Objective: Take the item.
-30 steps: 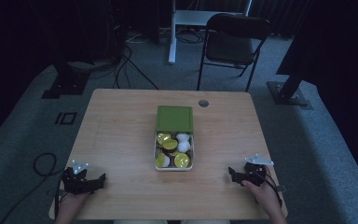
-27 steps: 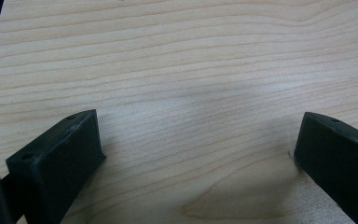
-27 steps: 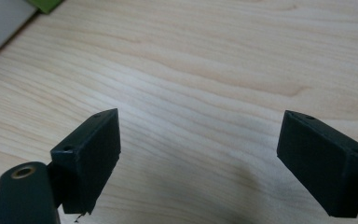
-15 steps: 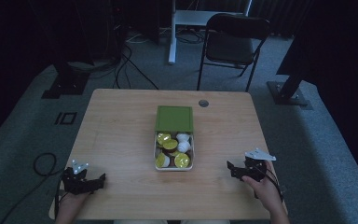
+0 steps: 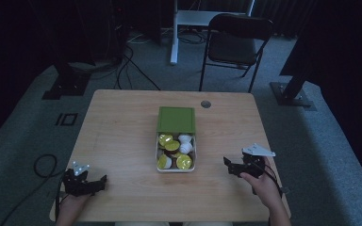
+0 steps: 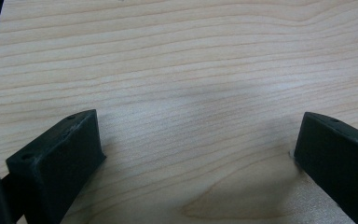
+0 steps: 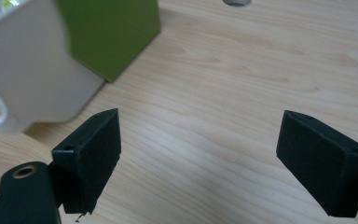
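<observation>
The white rectangular plastic tray (image 5: 159, 155), filled with round yellow-green-lidded and white capsules (image 5: 173, 152), is sitting at the middle of the light wooden table (image 5: 122, 136). A flat green square lid (image 5: 176, 119) is lying against the tray's far end, touching it. In the right gripper view the tray's white wall (image 7: 32, 70) and the green lid (image 7: 109, 32) are showing at the upper left, just beyond the left jaw.

The right hand-held gripper (image 5: 229, 165) is hovering to the right of the tray, near it but apart, pointing toward it, with its black jaws spread wide and nothing between them but bare wood. The person's right hand (image 5: 259, 181) is gripping it from behind.

The left hand-held gripper (image 5: 99, 182) is resting near the table's front left corner, well apart from the tray, its jaws also standing wide over bare table.

A small round grey grommet (image 5: 206, 104) is sitting in the tabletop beyond the lid. A black folding chair (image 5: 233, 44) is standing on the grey carpet behind the table.
</observation>
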Available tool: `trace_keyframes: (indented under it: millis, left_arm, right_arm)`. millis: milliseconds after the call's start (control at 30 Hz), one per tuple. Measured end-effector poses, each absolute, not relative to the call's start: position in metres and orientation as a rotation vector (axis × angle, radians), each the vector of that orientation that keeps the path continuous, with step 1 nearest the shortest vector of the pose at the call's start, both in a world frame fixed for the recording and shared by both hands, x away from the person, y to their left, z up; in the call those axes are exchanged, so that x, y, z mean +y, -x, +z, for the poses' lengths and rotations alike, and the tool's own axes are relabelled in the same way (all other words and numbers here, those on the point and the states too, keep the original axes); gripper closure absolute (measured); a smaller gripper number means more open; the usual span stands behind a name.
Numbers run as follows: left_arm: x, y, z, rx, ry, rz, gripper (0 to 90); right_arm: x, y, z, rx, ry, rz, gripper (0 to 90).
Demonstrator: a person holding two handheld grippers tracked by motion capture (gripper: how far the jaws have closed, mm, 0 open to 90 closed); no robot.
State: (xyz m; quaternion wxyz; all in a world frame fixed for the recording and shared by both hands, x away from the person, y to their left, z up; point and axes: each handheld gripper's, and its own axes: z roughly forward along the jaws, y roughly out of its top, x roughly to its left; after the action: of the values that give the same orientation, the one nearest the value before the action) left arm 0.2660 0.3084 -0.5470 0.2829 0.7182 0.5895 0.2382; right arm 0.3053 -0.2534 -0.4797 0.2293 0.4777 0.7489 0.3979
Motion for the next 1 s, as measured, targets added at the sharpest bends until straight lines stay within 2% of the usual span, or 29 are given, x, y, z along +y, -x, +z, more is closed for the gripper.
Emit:
trace_keyframes:
  millis: [1000]
  left_arm:
    - [0.308,-0.266,-0.547,1.579,-1.924,0.638,0.9]
  right_arm:
    - [-0.201,-0.306,-0.448,2.095,-1.165,1.219,14.0]
